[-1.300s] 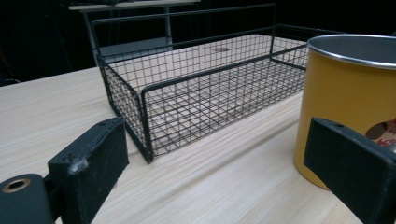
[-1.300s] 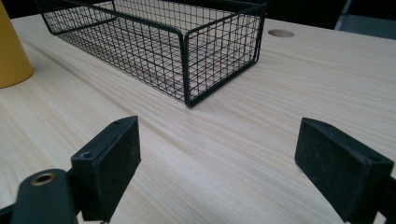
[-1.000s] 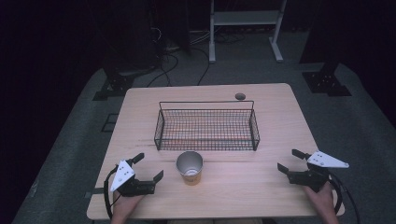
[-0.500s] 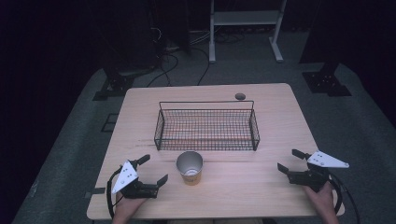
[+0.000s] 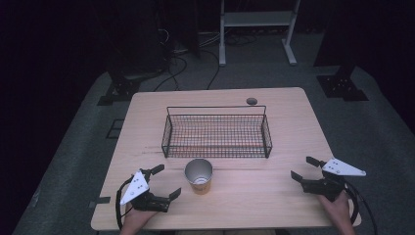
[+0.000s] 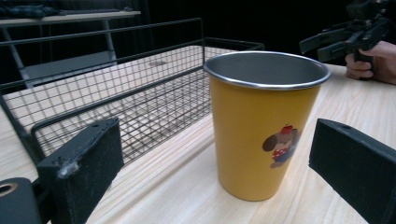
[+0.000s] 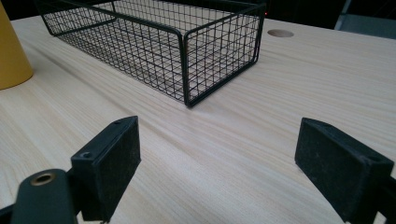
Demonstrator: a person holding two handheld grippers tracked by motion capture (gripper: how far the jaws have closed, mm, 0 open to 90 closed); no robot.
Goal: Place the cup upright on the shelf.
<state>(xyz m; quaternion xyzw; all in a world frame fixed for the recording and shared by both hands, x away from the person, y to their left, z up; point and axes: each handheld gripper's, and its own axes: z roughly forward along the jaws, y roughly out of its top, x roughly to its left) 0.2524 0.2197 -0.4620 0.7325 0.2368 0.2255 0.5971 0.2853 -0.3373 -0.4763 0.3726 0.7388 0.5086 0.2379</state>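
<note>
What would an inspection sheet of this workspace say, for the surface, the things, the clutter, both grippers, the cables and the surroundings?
Surface: light wooden table, with a round hole near its far edge.
Things: yellow metal cup, upright, with a cartoon dog print, standing in front of the black wire basket; nothing lies in the basket.
Clutter: nothing seen.
Grippers: left gripper open, low over the table near the cup, apart from it; right gripper open, at the table's right side, holding nothing.
Cables: a black cable loops from the left gripper; more cables lie on the floor behind the table.
Surroundings: dark room, grey floor, a white frame and black stand bases behind.
</note>
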